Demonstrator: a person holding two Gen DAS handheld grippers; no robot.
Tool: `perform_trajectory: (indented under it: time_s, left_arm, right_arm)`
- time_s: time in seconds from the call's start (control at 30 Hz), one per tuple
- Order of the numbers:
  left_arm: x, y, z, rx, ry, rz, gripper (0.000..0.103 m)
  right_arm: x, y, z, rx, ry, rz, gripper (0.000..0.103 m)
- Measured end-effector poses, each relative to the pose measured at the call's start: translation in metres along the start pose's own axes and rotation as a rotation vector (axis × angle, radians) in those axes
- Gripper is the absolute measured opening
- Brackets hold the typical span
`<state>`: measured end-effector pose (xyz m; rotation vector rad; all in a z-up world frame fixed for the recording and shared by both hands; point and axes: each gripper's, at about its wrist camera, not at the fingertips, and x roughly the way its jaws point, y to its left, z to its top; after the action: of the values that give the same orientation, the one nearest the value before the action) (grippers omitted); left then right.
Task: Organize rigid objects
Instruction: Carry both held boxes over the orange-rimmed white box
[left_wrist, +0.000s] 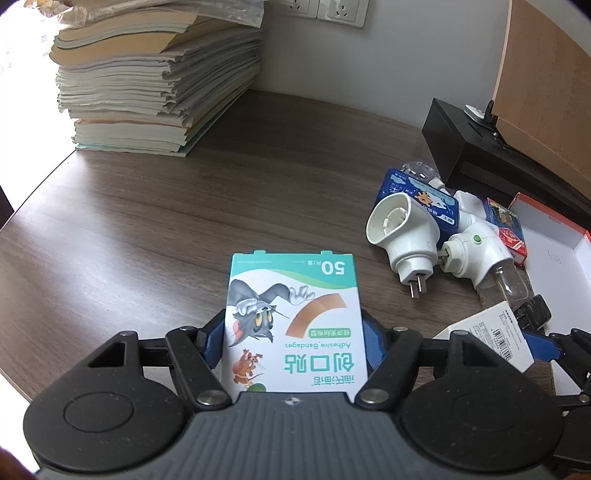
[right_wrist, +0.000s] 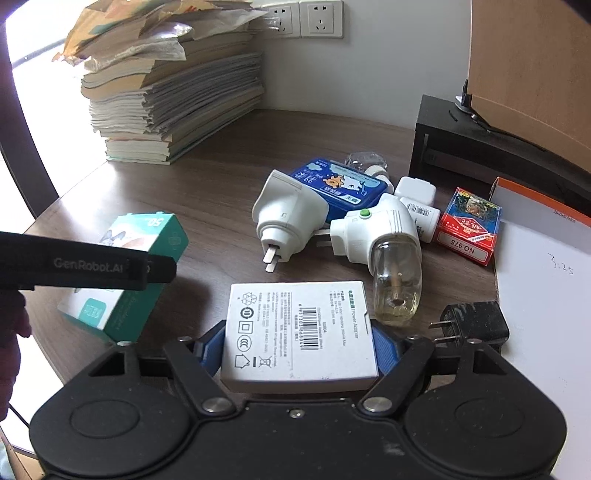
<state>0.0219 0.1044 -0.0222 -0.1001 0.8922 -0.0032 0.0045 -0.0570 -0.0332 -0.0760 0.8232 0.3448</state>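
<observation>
My left gripper is shut on a green-and-white adhesive bandage box, held just above the wooden desk; the same box shows in the right wrist view behind the left gripper's black body. My right gripper is shut on a white power adapter box, which also shows at the right of the left wrist view. A pile of loose items lies ahead: two white plug-in vaporizers, one with a glass bottle, a blue box and a red card pack.
A tall stack of books stands at the back left. A black box sits at the back right. A white open box with an orange rim lies on the right, a black plug adapter beside it. Wall sockets are behind.
</observation>
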Motion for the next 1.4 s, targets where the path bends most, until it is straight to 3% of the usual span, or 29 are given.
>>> perform_trajectory:
  time_s: [0.3, 0.47, 0.73, 1.0, 1.4]
  left_arm:
    - [-0.022, -0.041, 0.006, 0.047, -0.039, -0.092, 0.072]
    - [-0.032, -0.088, 0.009, 0.088, -0.064, -0.173, 0.072]
    - [-0.039, -0.165, 0.014, 0.158, -0.072, -0.258, 0.072]
    - [-0.035, -0.234, 0.025, 0.215, -0.07, -0.28, 0.072]
    - [-0.011, -0.276, 0.029, 0.205, -0.057, -0.182, 0.072]
  right_arm:
    - [-0.069, -0.031, -0.003, 0.086, -0.098, -0.112, 0.092]
    - [-0.108, -0.078, -0.008, 0.161, -0.15, -0.234, 0.092]
    - [-0.148, -0.156, -0.016, 0.282, -0.206, -0.343, 0.092]
    - [-0.168, -0.207, -0.013, 0.313, -0.247, -0.356, 0.092]
    - [-0.143, -0.261, -0.001, 0.319, -0.239, -0.282, 0.092]
